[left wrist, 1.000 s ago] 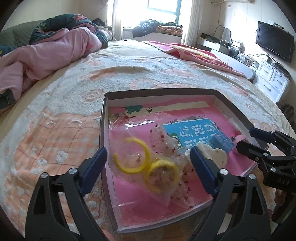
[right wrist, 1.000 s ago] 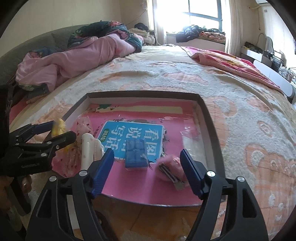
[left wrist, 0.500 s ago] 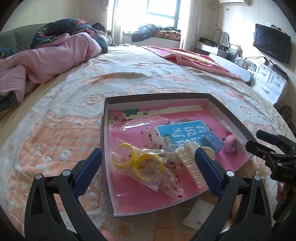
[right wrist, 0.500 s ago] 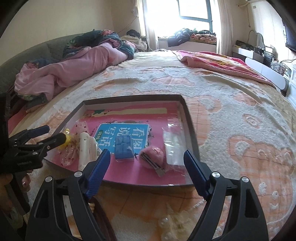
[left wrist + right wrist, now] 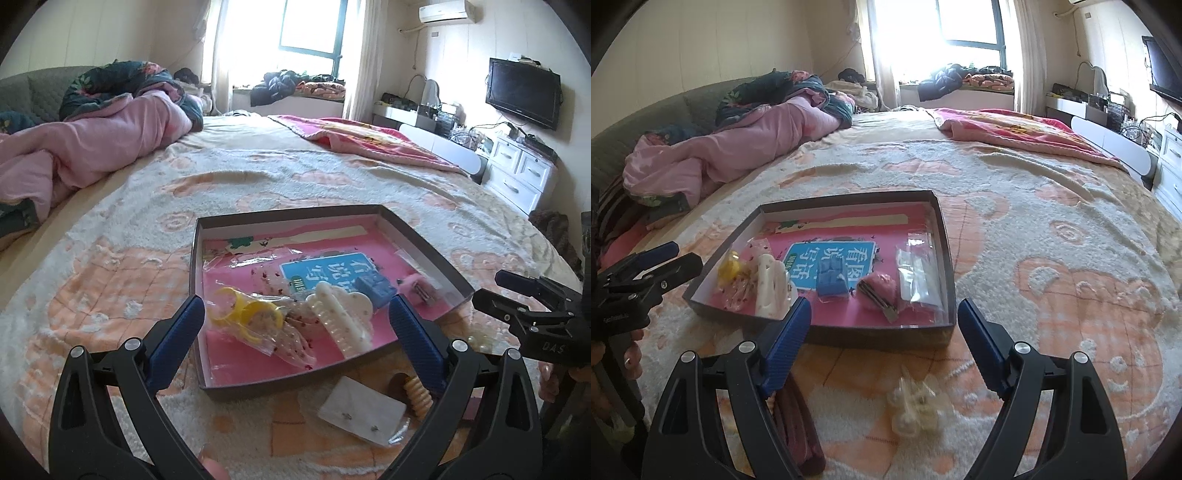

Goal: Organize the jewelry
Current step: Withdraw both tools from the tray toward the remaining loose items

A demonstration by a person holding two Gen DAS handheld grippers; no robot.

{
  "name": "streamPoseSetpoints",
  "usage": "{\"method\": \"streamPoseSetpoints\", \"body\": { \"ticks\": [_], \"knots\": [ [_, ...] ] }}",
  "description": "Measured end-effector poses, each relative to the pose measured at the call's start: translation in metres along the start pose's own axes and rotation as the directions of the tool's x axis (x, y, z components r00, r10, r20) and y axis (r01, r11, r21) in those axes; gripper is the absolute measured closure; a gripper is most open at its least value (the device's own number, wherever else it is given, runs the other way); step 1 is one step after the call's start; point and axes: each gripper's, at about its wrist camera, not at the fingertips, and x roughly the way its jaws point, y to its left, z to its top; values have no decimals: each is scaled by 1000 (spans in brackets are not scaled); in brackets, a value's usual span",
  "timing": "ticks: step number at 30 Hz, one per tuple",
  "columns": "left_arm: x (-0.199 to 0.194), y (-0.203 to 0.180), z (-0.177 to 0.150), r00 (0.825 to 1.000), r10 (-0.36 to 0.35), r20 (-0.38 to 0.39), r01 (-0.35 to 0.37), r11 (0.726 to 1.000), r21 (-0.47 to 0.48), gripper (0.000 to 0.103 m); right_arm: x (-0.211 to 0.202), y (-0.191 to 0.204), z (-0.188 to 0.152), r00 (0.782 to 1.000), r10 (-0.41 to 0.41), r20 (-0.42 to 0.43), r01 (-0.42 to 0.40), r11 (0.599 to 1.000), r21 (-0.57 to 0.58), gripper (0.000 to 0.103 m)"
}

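Both tongs pulled back from box (image 5: 424, 243), spread apart, empty; white claw clip (image 5: 341, 314) inside, yellow rings (image 5: 243, 314) bagged.

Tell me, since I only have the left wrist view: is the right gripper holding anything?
Observer: No. The right wrist view shows the right gripper wide open, with nothing between its fingers.
Operator: What lies in front of it?
Observer: A small clear packet of pale beads lies on the blanket, outside the tray.
Operator: Anything else nearby?
Observer: A dark red item lies by its left finger, partly hidden.
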Motion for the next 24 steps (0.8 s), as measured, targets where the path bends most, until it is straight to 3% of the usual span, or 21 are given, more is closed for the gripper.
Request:
{"method": "streamPoseSetpoints", "body": {
  "ticks": [24],
  "knots": [
    [-41,-25,-22,998,-43,52,42,999,21,12,-48,-1,-33,1000,2,23,-3,1000,9,24]
  ]
}}
